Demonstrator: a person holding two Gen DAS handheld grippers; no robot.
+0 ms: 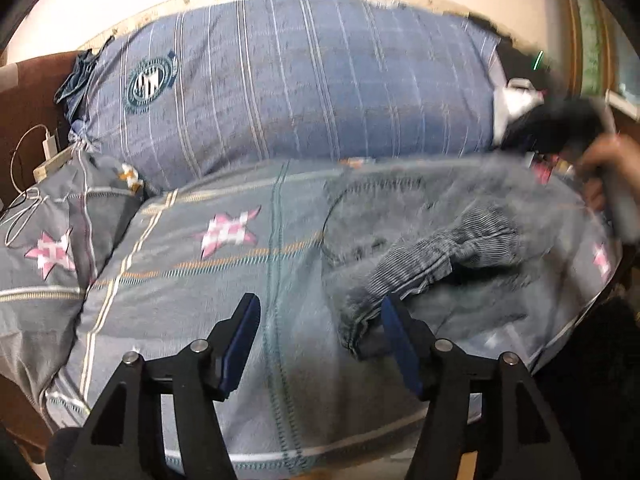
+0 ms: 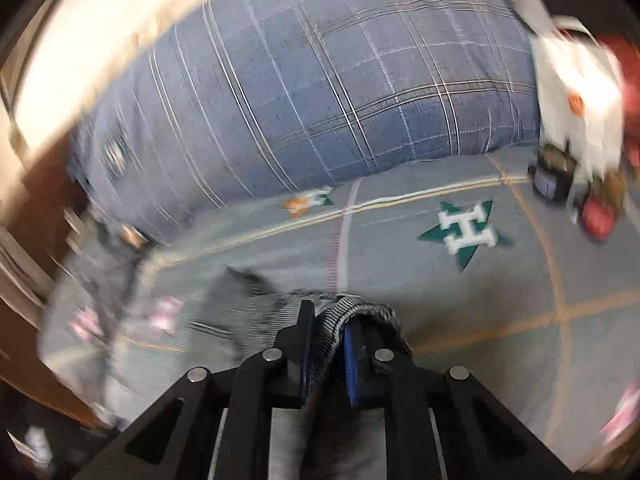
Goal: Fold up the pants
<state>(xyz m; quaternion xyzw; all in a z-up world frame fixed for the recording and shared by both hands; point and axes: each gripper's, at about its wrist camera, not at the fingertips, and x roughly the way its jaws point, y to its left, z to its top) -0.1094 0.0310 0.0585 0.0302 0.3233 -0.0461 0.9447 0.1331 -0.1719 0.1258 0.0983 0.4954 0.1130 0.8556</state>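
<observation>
Left gripper (image 1: 316, 336): nearest the lens at the bottom of the left wrist view, jaws spread with nothing between them; it hovers over the bedsheet, its right-hand pad just beside the near end of the pants, as if lining up for a fresh hold.

Pants (image 1: 436, 256): grey, finely striped, rumpled in the right half of the left wrist view on the bed, ribbed waistband or cuff bunched toward the middle; not yet flat, so I judge the fold barely begun.

Right gripper (image 2: 326, 344): low centre of the right wrist view, jaws pressed close and pinching a ribbed striped edge of the pants (image 2: 328, 312), which bulges up between the blue pads; held so the cloth can be pulled or carried.

Person's hand (image 1: 608, 168): right edge of the left wrist view, blurred, wrapped round the other gripper's handle above the pants.

Bedsheet (image 1: 200, 280): grey with pink stars, the working surface under everything.

Quilt (image 1: 288, 80): blue plaid bundle across the upper frame, behind the pants and clear of them.

Blur: strong in both views, so cloth details are uncertain.
</observation>
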